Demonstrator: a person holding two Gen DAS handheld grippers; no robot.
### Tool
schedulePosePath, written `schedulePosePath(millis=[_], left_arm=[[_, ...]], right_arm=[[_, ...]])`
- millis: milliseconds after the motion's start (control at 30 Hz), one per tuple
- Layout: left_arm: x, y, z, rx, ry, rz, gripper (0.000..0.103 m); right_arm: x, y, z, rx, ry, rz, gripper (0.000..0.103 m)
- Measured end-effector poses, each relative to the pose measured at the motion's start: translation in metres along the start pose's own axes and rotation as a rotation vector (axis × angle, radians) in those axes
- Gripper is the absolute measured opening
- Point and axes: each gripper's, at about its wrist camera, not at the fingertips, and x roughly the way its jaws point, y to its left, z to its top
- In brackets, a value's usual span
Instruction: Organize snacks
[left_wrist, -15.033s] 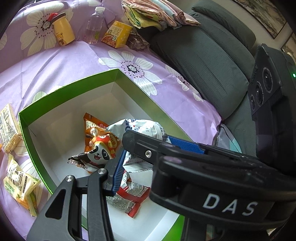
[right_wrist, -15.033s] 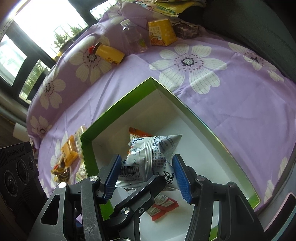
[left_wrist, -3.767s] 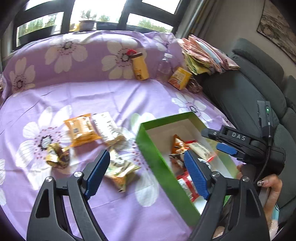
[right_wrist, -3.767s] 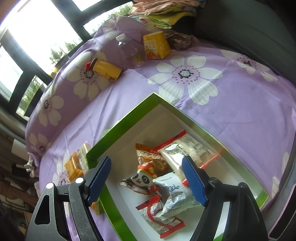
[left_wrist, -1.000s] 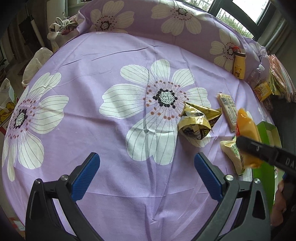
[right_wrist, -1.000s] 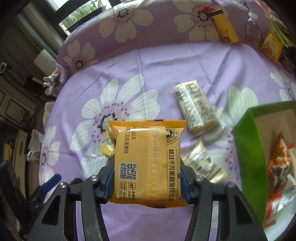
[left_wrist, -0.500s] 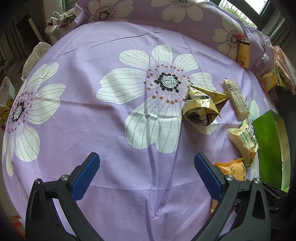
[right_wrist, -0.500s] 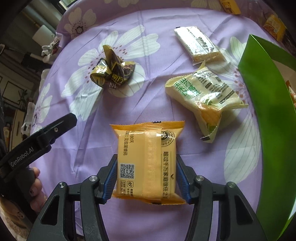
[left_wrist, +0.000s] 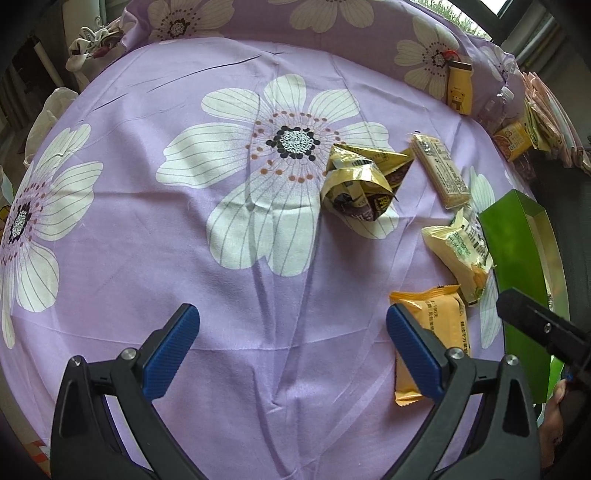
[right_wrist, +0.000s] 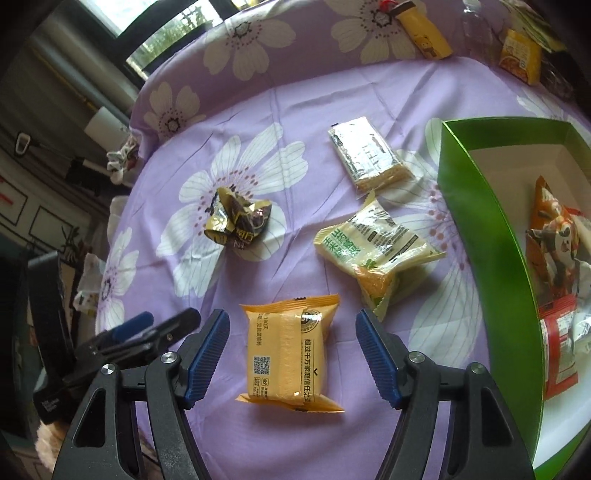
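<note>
An orange snack packet (right_wrist: 290, 350) lies flat on the purple flowered cloth between the jaws of my right gripper (right_wrist: 291, 349), which are opening and stand clear of its sides. In the left wrist view the same orange packet (left_wrist: 439, 317) lies behind one fingertip of my left gripper (left_wrist: 291, 347), which is open over bare cloth. A pale green-printed packet (right_wrist: 373, 247), a silver cracker pack (right_wrist: 369, 155) and a crumpled gold wrapper (right_wrist: 236, 218) lie further off. The green box (right_wrist: 476, 206) at the right holds several snacks.
A yellow bottle (left_wrist: 460, 86), a clear bottle (left_wrist: 495, 107) and an orange carton (left_wrist: 515, 140) stand along the back cushion. A person's fingers (left_wrist: 554, 421) hold the right gripper's handle at the lower right. The left gripper's handle (right_wrist: 122, 339) sits left of the right gripper.
The right gripper carried the orange packet down to the cloth, then its jaws spread and let it go. The left gripper drifted slightly, staying open.
</note>
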Motion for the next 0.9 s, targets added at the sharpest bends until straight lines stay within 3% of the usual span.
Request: schedulePosePath(millis=[100, 267, 400, 667, 900], left_arm=[[0.001, -0.009, -0.005, 0.017, 0.027, -0.045, 0.1], [-0.001, -0.023, -0.012, 0.063, 0.034, -0.06, 0.097], [0.001, -0.031, -0.018, 0.076, 0.062, -0.14, 0.09], [0.007, -0.052, -0.03, 0.128, 0.104, -0.276, 0.062], [0.013, -0.065, -0.036, 0.144, 0.136, -0.352, 0.06]], right_arm=[[-0.003, -0.01, 0.002, 0.063, -0.002, 0.038, 0.071], [-0.002, -0.017, 0.001, 0.094, 0.019, 0.055, 0.071], [0.004, -0.015, -0.001, 0.098, 0.049, 0.086, 0.07], [0.014, -0.013, -0.005, 0.086, 0.092, 0.09, 0.046], [0.024, -0.015, -0.007, 0.098, 0.141, 0.085, 0.045]])
